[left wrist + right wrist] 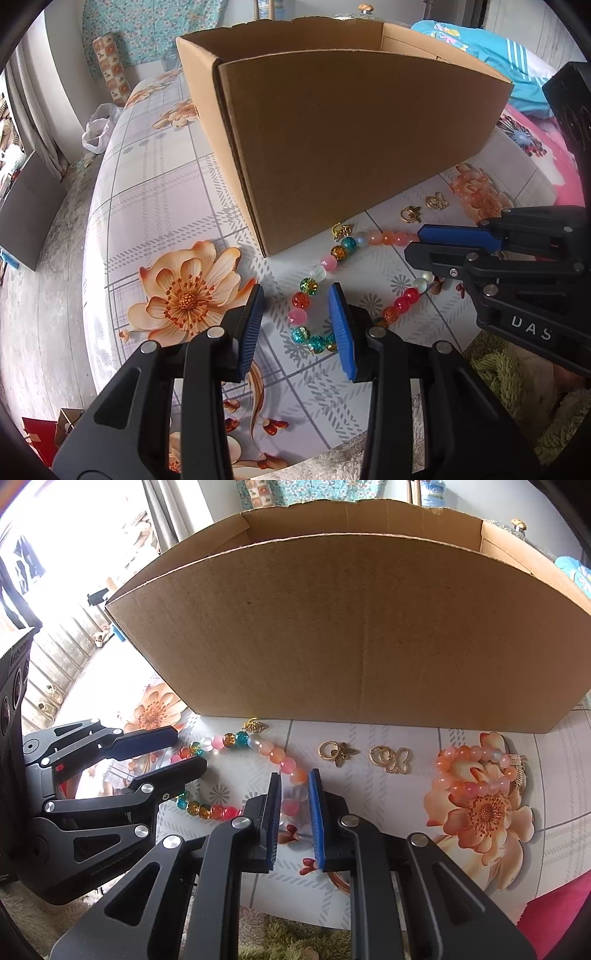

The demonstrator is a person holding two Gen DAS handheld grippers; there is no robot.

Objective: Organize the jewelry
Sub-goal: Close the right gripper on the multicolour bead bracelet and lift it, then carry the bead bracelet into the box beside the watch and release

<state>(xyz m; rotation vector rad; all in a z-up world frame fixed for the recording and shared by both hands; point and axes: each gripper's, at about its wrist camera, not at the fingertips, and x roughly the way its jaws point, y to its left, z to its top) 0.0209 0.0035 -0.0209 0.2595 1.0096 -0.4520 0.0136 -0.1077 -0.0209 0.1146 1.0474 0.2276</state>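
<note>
Glass-bead necklace (236,775), multicoloured w/ pink, orange, teal and amber round beads, lay in a loop on the floral-print tablecloth (147,192), just in front of the tall brown cardboard box (351,635). Right gripper (295,786), black w/ blue pads, stood over the loop's right side w/ jaws narrow and closing, pink and orange beads between the pads; whether the pads already pressed on them couldn't be told. Left gripper (295,299), same build, hovered over the loop's left side, jaws partly open w/ a red and a pink bead showing in the gap, not gripped. Just beside the necklace's box-side end sat a small gold clasp charm (255,725). To the right, apart from the loop, lay a gold ring w/ a dragonfly charm (336,753), then a gold ring w/ an open butterfly charm (391,758), then a peach-and-pink beaded bracelet (476,771) on a printed orange flower. Beyond the box in the left wrist view lay blue striped fabric (480,48); a green shaggy mat (288,938) sat at the table's near edge.
</note>
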